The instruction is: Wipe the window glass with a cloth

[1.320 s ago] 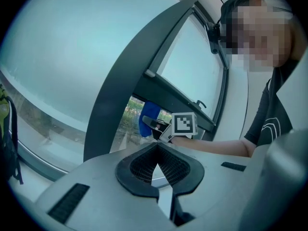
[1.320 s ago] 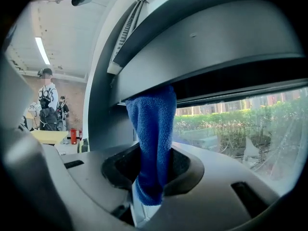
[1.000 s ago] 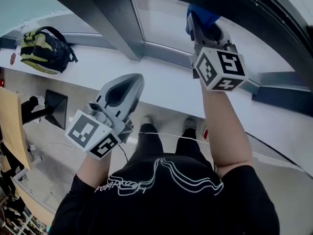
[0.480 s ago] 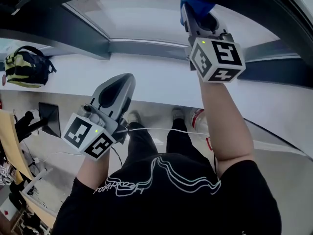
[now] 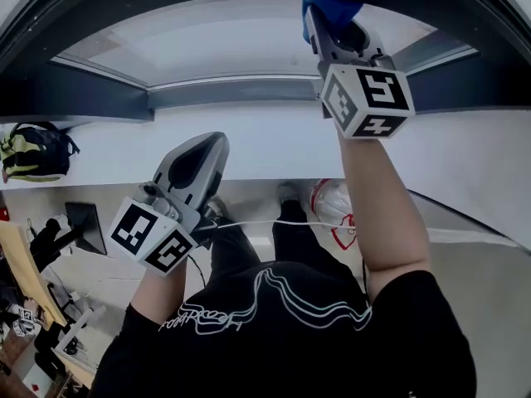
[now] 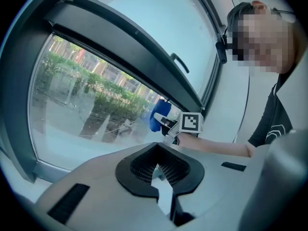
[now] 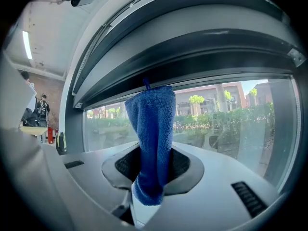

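Observation:
A blue cloth point(image 7: 153, 143) is clamped in my right gripper point(image 7: 153, 177) and stands up in front of the window glass point(image 7: 226, 124). In the head view the right gripper point(image 5: 332, 11) is raised to the glass point(image 5: 232, 36) with the cloth point(image 5: 330, 7) at its tip; whether cloth and glass touch I cannot tell. The left gripper view shows the same cloth point(image 6: 156, 115) against the pane point(image 6: 86, 100). My left gripper point(image 5: 199, 157) hangs lower, away from the glass, shut with nothing in it point(image 6: 161, 170).
A dark window frame point(image 5: 75, 98) runs under the pane above a white sill point(image 5: 249, 148). A yellow-black backpack point(image 5: 33, 149) lies on the sill at far left. A plastic bag point(image 5: 332, 206) sits on the floor by the person's feet.
The view has tilted, so the pane and frame shifted in the head view and the backpack slid left. The right gripper stays high at the glass with the cloth; the left dropped slightly.

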`<action>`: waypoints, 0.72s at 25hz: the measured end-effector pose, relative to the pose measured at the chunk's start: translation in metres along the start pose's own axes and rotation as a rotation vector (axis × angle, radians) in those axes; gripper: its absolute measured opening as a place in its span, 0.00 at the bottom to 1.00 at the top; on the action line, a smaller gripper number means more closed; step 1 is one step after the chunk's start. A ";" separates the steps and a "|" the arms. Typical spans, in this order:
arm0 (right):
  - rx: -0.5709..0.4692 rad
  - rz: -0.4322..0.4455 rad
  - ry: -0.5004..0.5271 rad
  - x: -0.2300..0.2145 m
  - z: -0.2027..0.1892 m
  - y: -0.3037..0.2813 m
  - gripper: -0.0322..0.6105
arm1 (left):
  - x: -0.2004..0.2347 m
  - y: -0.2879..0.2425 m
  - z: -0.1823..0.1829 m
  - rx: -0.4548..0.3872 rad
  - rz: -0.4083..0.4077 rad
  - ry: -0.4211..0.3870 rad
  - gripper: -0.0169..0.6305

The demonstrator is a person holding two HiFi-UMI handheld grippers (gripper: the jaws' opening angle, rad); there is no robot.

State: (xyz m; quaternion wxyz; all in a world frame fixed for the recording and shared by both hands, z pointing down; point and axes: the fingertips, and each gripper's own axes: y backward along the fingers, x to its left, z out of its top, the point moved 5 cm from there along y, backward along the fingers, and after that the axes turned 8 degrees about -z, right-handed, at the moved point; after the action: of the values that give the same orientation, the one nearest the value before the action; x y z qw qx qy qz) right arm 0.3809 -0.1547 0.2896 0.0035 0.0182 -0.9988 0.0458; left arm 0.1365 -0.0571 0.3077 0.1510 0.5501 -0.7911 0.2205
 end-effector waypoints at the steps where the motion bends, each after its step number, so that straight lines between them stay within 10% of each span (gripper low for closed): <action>1: 0.000 -0.008 0.000 -0.011 -0.001 0.004 0.20 | -0.004 -0.009 -0.002 0.004 -0.006 0.001 0.03; 18: 0.002 -0.226 -0.007 -0.192 -0.021 0.065 0.20 | -0.091 -0.132 -0.049 0.159 -0.188 -0.001 0.03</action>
State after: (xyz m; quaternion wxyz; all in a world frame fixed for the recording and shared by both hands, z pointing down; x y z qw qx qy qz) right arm 0.5703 -0.0813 0.3027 0.0051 0.1306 -0.9903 0.0461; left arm 0.2916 0.0018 0.3305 0.1264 0.6321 -0.7163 0.2672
